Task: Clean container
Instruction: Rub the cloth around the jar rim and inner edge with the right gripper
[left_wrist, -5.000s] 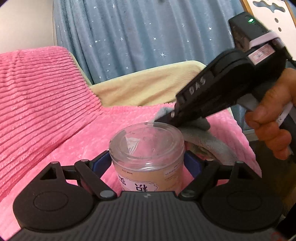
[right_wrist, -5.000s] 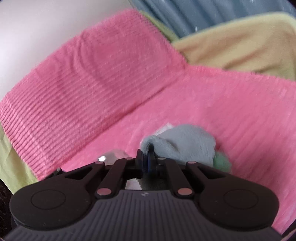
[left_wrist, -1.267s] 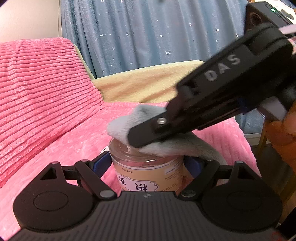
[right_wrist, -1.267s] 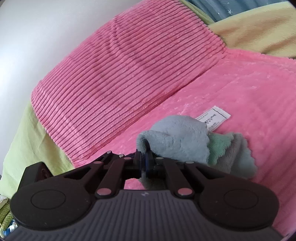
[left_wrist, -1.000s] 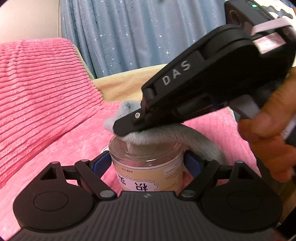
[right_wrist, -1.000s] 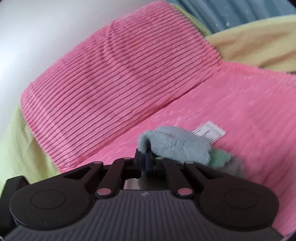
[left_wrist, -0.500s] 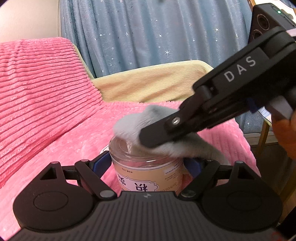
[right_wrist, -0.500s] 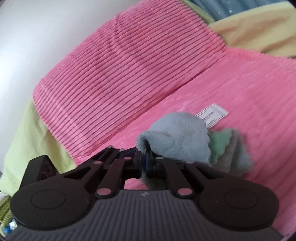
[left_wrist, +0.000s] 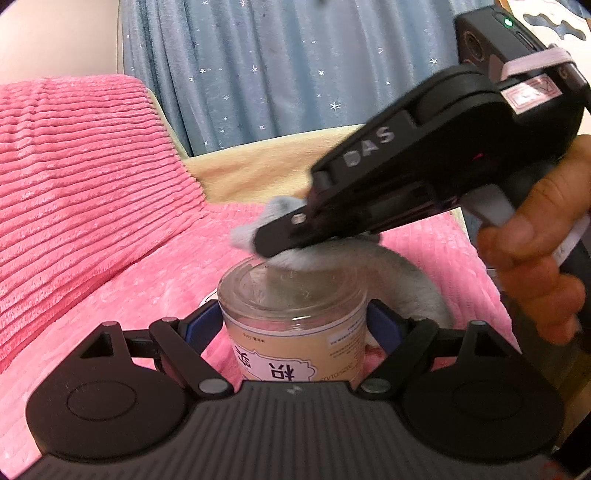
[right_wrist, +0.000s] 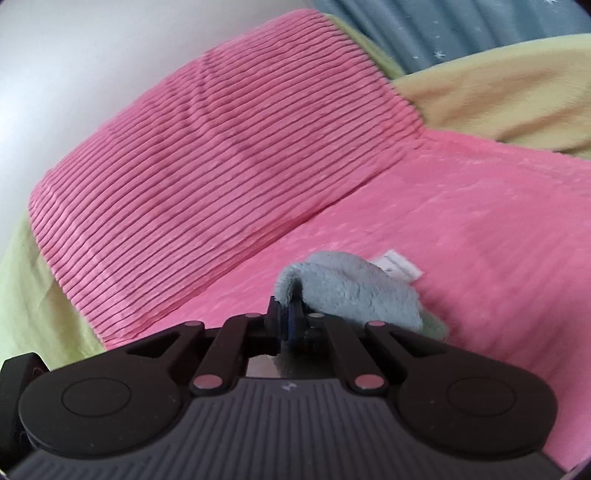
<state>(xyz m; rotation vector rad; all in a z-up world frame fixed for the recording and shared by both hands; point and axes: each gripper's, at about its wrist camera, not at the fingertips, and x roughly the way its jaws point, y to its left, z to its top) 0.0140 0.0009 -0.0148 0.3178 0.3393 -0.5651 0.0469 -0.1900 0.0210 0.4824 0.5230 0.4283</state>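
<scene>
A clear lidded jar (left_wrist: 293, 314) with a beige label stands upright between the blue pads of my left gripper (left_wrist: 295, 325), which is shut on its sides. My right gripper (left_wrist: 266, 245) reaches in from the right, held by a person's hand (left_wrist: 535, 258), and is shut on a grey fluffy cloth (left_wrist: 332, 258). The cloth lies across the right side of the jar's lid and hangs down behind the jar. In the right wrist view the cloth (right_wrist: 351, 288) bunches over the shut gripper (right_wrist: 290, 317), and the jar is hidden below.
A pink ribbed cushion (left_wrist: 81, 177) rises at the left over a pink blanket (right_wrist: 461, 236). A beige cover (left_wrist: 266, 170) and a blue starred curtain (left_wrist: 288, 66) lie behind. A white tag (right_wrist: 400, 264) shows by the cloth.
My right gripper has swept the cloth back and forth over the jar's lid, ending toward the lid's right side. The left gripper and jar stayed still.
</scene>
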